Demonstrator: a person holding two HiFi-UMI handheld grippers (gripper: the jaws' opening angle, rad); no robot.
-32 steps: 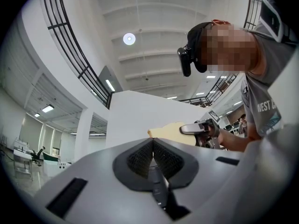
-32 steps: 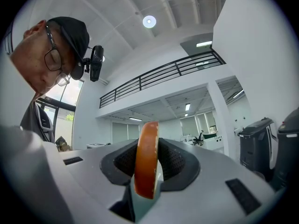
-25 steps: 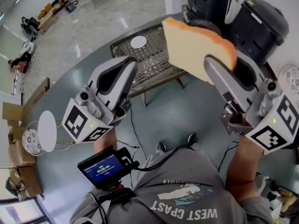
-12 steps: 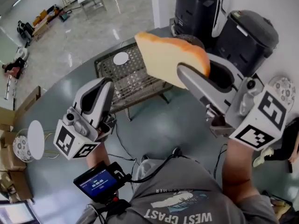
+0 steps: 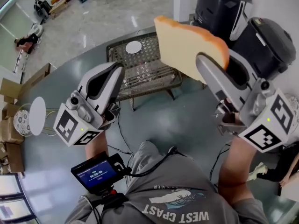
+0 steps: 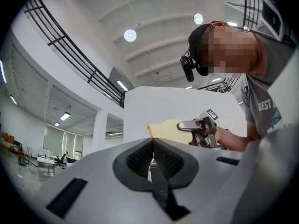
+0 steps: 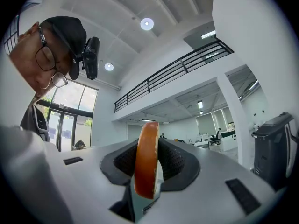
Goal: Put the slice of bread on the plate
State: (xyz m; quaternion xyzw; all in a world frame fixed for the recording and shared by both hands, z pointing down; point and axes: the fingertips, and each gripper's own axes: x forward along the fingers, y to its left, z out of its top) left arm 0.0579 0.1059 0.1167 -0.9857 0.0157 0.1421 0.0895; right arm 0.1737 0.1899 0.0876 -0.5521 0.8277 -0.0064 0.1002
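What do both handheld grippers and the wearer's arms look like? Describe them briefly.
Both the left gripper and the right gripper are smooth light-grey shells with black ribbed pads inside the jaws. Each carries a white cube printed with black square markers at its rear. The person wears a grey printed T-shirt.

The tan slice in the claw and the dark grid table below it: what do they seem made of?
The tan slice of bread looks like soft, matt bread, or perhaps a foam replica: pale, even face with an orange-brown crust. The dark grid table looks like metal wire mesh: see-through lattice, thin legs and a slight sheen.
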